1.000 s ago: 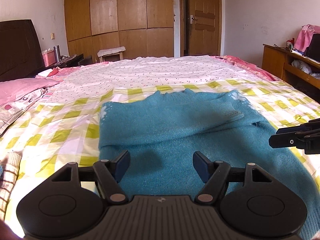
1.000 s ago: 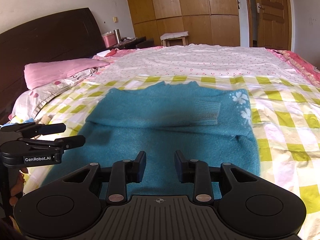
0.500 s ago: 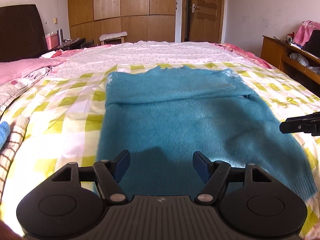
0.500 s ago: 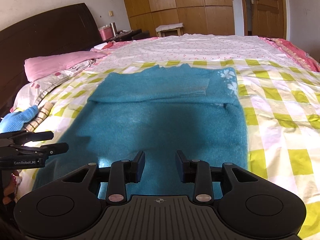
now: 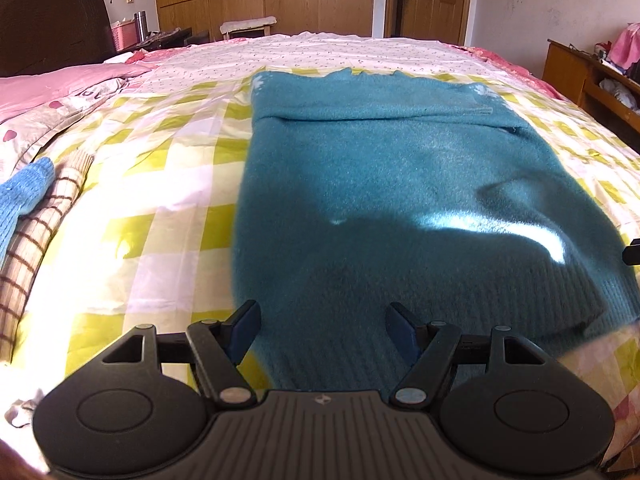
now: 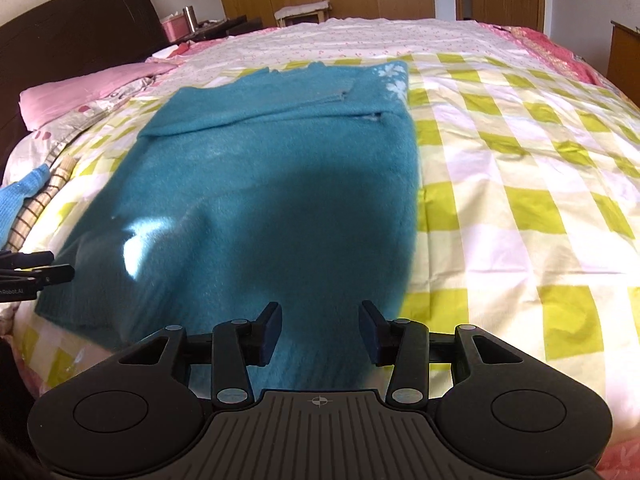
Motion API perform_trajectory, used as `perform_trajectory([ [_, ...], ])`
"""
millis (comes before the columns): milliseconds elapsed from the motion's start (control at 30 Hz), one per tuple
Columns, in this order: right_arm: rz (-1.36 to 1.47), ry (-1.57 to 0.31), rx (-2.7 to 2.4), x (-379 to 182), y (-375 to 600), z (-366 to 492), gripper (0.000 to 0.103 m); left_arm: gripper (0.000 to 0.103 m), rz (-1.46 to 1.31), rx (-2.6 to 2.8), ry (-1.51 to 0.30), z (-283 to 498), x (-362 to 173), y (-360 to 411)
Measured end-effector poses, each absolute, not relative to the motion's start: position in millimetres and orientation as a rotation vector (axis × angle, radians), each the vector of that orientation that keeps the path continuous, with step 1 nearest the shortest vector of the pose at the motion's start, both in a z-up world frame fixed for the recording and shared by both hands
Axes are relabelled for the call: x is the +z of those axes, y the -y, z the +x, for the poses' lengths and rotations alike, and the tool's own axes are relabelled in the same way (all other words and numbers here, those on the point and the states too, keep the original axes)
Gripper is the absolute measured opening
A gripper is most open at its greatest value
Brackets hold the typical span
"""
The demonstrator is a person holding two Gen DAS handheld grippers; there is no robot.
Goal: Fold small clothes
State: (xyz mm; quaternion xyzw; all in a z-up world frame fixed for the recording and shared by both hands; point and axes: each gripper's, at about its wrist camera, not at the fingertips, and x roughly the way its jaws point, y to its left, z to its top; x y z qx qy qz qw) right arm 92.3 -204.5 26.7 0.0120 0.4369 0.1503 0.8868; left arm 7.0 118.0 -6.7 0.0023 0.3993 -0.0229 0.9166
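Observation:
A teal knit sweater [image 5: 400, 184] lies flat on the yellow-checked bedspread [image 5: 160, 208], its sleeves folded across the chest at the far end and its ribbed hem nearest me. It also shows in the right wrist view [image 6: 256, 184]. My left gripper [image 5: 322, 330] is open and empty, just above the hem near the sweater's left corner. My right gripper [image 6: 320, 330] is open and empty, above the hem near the right corner. The left gripper's tips [image 6: 36, 270] show at the left edge of the right wrist view.
A light-blue knit item [image 5: 24, 196] and a brown-striped garment [image 5: 36, 236] lie on the bed to the left. Pink pillows [image 5: 52, 88] and a dark headboard [image 5: 52, 20] stand at the far left. A wooden shelf unit [image 5: 592, 76] stands on the right.
Both grippers have pulled back toward the near edge of the bed, from over the sweater's middle to its hem. The right gripper's jaws have opened wider.

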Motion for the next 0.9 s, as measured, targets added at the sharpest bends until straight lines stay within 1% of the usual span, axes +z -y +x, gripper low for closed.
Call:
perform_trajectory([
  [133, 0.025, -0.96, 0.31, 13.1, 206.6, 84.3, 0.05, 0.074, 0.003, -0.037, -0.855, 2.6, -11.4, -121.0],
  [400, -0.017, -0.997, 0.291, 2.8, 201.0, 81.0, 0.053, 0.076, -0.049, -0.038, -0.908, 8.6, -21.2, -126.9],
  [467, -0.023, -1.007, 0.294, 3.1, 201.7, 82.5, 0.047, 0.076, -0.05, -0.038, -0.91, 9.5, -22.2, -126.4],
  [533, -0.049, -1.012, 0.289, 5.0, 202.2, 83.5, 0.028, 0.075, -0.046, -0.04, -0.909, 9.0, -21.8, -125.9],
  [600, -0.057, -1.021, 0.273, 7.2, 206.4, 86.1, 0.013, 0.069, -0.03, -0.04, -0.912, 7.4, -20.8, -125.0],
  [633, -0.055, -1.029, 0.268, 7.8, 210.2, 88.4, 0.011, 0.067, -0.016, -0.036, -0.913, 6.5, -19.9, -124.3],
  [667, -0.054, -1.036, 0.264, 8.3, 213.3, 89.9, 0.01, 0.063, -0.001, -0.029, -0.914, 5.5, -18.8, -123.5],
  [700, -0.059, -1.038, 0.259, 9.0, 215.3, 90.3, 0.01, 0.061, 0.015, -0.02, -0.914, 4.5, -17.8, -122.7],
  [800, -0.093, -1.034, 0.258, 12.7, 216.1, 88.7, 0.009, 0.058, 0.061, 0.009, -0.92, 0.8, -14.8, -122.4],
  [900, -0.102, -1.026, 0.262, 17.6, 216.6, 86.7, 0.009, 0.058, 0.071, 0.025, -0.929, -3.5, -12.7, -125.8],
])
